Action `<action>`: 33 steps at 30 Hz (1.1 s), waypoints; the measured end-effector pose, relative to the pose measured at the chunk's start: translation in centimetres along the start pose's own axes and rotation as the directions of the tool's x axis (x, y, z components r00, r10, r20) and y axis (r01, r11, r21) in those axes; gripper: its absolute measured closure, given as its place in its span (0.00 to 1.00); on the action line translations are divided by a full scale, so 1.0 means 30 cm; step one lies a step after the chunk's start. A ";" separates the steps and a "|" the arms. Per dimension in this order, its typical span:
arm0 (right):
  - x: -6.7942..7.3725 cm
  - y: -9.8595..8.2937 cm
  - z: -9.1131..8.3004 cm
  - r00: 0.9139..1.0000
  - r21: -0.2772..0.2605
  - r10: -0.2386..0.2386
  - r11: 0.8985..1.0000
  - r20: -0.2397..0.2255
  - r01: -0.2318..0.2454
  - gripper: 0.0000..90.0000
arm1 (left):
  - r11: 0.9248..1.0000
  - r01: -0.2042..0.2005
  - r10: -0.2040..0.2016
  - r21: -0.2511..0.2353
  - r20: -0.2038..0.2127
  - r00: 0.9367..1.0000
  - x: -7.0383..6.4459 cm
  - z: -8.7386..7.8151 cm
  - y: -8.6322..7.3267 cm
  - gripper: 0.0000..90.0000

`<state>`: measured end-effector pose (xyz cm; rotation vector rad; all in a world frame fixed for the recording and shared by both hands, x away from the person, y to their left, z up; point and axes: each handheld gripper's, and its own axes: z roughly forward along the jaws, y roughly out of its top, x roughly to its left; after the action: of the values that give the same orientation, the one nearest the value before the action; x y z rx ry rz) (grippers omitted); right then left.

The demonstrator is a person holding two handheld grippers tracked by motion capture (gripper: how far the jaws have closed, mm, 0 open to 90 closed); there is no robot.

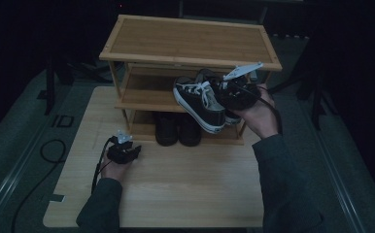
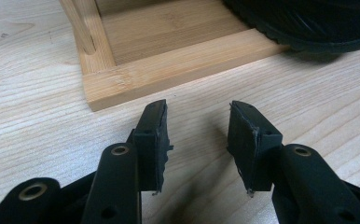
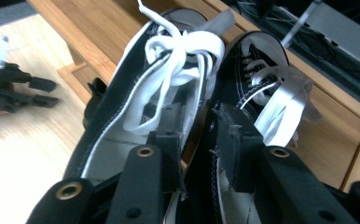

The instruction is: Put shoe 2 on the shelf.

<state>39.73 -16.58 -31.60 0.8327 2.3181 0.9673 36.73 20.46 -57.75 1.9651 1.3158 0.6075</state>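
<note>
My right hand-held gripper [image 3: 194, 140] is clamped on a pair of black sneakers [image 1: 202, 102], one jaw inside each shoe so the two inner walls get pinched together. White laces [image 3: 178, 60] are flopping all over the top, and the shoes tilt toes-down toward me. In the high view the pair hangs in the air right at the front edge of the middle shelf [image 1: 144, 97] of the little bamboo shoe rack [image 1: 185, 41], on its right side, not resting on anything yet as far as I can tell.

My left hand-held gripper [image 2: 197, 128] is just parked low over the table [image 1: 176, 184], jaws a moderate gap apart with nothing in them, pointing at the rack's bottom front rail [image 2: 178, 65]. Another pair of dark shoes [image 1: 178, 128] already sits on the bottom shelf.

So I'd say I'm mid-placement: sneakers carried up, not set down. Next move probably means pushing the pair farther in over the middle shelf, leveling them so the soles land flat, then opening the jaws and backing out without snagging those laces. The top shelf hangs fairly close above, so I'd keep the approach low.
</note>
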 end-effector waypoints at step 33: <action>0.148 -0.071 -0.064 0.959 -0.118 -0.160 0.984 -0.236 0.135 1.00 | 0.990 -0.125 0.134 -0.064 0.143 0.981 -0.122 -0.197 0.287 1.00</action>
<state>34.68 -15.58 -32.89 0.5144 2.4713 1.1656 36.42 16.56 -47.39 2.0210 1.0776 0.5430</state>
